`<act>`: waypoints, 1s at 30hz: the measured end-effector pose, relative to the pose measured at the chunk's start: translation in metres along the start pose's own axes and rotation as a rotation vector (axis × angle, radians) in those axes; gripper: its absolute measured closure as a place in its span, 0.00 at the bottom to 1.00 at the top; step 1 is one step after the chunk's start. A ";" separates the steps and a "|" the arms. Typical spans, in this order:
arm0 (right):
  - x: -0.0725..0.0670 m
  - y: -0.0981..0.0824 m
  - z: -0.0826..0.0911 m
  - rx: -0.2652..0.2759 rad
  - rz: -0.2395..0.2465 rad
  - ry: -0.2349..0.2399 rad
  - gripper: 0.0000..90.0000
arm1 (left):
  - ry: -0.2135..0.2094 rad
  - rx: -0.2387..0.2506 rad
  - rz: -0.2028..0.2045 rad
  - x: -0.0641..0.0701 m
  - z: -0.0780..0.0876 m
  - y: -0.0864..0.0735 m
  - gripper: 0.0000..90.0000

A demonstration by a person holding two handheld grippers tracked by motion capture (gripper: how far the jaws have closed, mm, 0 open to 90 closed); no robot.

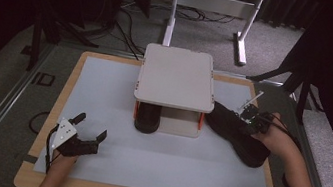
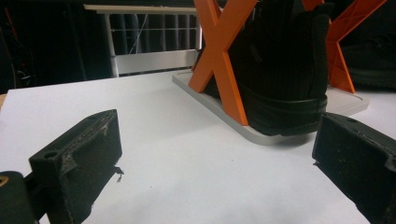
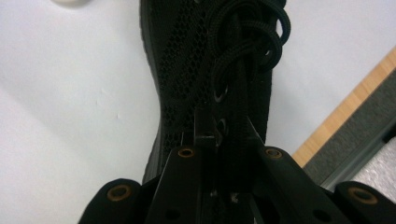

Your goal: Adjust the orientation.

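A dim room surrounds a wooden table (image 1: 24, 180) topped with a pale mat (image 1: 103, 93), its wood border showing along the bottom and sides of the high view.

Nearest, at the lower left of that view, the left gripper (image 1: 90, 131) sits just above the mat near its front edge, jaws spread wide with nothing between them. In the left gripper view the two black pads (image 2: 88, 154) frame a broad stretch of bare mat leading to the rack.

At the right of the high view, the right gripper (image 1: 246, 117) is clamped on the tongue and lace area of a black shoe (image 1: 236, 132), which lies diagonally on the mat, its near end close to the mat's right edge. The right gripper view looks down the closed jaws onto the shoe's mesh upper and looped laces (image 3: 247, 42), with the wood border and a grey strip beyond at the lower right of that frame.

In the centre stands a two-tier rack (image 1: 177, 77), grey shelves on orange X-shaped side supports (image 2: 219, 56). A second black shoe (image 1: 147, 116) stands on the lower shelf's left half; the right half is bare and lies just beside the held shoe's far end.

Farther off, at the top of the high view, a white metal frame (image 1: 214, 5) and cables lie on grey carpet.
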State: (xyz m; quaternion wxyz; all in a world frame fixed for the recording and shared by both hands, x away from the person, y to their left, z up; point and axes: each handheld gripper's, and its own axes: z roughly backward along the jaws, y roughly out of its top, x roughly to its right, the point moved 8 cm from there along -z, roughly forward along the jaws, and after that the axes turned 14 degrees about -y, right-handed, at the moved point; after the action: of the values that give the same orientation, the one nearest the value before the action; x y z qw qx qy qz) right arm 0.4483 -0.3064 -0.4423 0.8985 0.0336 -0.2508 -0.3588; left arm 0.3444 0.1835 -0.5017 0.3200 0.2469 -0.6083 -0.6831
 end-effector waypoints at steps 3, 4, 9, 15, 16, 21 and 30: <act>-0.008 -0.008 -0.003 -0.005 0.005 0.009 0.94 | 0.000 0.000 0.001 0.000 0.000 0.000 0.02; -0.010 -0.008 -0.003 0.000 0.001 0.013 0.94 | 0.000 0.000 -0.001 0.000 0.000 0.000 0.02; -0.013 -0.011 -0.007 0.030 -0.036 0.022 0.93 | 0.001 0.000 -0.002 0.000 0.000 0.000 0.02; -0.010 -0.013 -0.001 0.066 -0.077 0.055 0.81 | 0.000 0.005 0.003 0.000 0.000 0.000 0.02; -0.010 -0.014 -0.001 0.069 -0.078 0.059 0.81 | 0.000 0.005 0.002 0.000 0.000 0.000 0.02; -0.006 -0.018 0.003 0.135 -0.137 0.074 0.77 | -0.001 0.004 0.006 0.000 0.000 0.000 0.02; 0.002 -0.026 0.014 0.252 -0.207 0.026 0.65 | 0.000 0.005 0.008 0.000 0.000 0.000 0.02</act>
State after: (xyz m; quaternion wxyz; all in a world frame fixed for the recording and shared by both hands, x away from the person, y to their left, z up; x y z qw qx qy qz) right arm 0.4266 -0.3255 -0.4354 0.8484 0.1765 -0.2777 -0.4147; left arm 0.3445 0.1840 -0.5016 0.3222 0.2452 -0.6112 -0.6801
